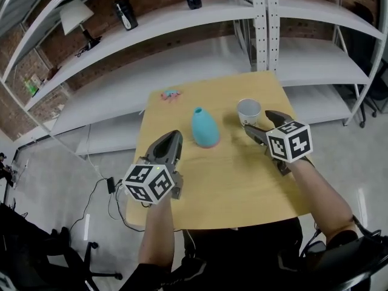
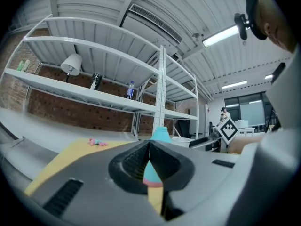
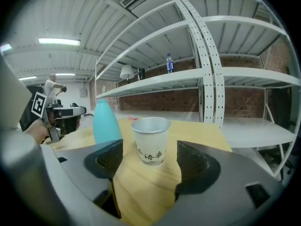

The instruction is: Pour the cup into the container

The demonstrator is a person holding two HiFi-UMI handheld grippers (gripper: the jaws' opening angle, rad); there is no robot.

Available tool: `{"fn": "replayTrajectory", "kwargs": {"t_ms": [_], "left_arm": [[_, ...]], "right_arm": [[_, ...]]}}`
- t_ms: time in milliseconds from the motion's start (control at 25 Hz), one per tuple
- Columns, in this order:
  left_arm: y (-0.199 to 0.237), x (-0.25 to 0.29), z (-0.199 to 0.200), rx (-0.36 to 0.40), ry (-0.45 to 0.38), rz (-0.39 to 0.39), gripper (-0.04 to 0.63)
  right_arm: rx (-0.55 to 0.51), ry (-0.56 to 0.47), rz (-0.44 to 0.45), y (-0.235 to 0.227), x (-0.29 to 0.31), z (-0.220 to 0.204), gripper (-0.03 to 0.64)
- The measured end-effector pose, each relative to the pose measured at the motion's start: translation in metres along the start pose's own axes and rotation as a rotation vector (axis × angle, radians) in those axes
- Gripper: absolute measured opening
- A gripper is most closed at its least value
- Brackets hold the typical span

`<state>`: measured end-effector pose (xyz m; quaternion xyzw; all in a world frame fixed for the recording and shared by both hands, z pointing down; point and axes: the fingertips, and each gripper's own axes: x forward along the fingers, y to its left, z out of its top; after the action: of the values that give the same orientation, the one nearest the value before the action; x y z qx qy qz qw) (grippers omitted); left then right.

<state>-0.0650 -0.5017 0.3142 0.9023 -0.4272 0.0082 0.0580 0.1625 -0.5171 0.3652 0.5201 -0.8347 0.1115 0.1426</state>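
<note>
Wooden table [image 1: 242,187]: near its left edge the left gripper [image 1: 171,135] has its jaws pressed together. The right gripper [image 1: 259,121], jaws spread, sits just short of the white cup [image 1: 249,110] toward the far-right corner. The teal container [image 1: 205,127] stands upright near the cup, mid-table.

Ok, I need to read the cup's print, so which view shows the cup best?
The right gripper view: the cup stands close, centred ahead of the open right gripper, print facing the camera. The head view shows the cup small, from above. The left gripper view shows at most a pale sliver beside the bottle.
</note>
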Motion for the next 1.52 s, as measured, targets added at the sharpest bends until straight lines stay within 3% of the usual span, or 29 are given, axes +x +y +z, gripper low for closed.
{"fn": "replayTrajectory", "kwargs": {"t_ms": [640, 1040, 1520], "left_arm": [[0.023, 0.017, -0.023, 0.018, 0.067, -0.071, 0.0], [0.022, 0.02, -0.028, 0.02, 0.053, -0.081, 0.0], [0.019, 0.021, -0.032, 0.046, 0.063, -0.092, 0.0]], "right_arm": [[0.008, 0.022, -0.054, -0.006, 0.037, 0.0, 0.337], [0.008, 0.024, -0.038, -0.003, 0.037, 0.006, 0.299], [-0.239, -0.011, 0.015, 0.028, 0.024, 0.066, 0.29]]}}
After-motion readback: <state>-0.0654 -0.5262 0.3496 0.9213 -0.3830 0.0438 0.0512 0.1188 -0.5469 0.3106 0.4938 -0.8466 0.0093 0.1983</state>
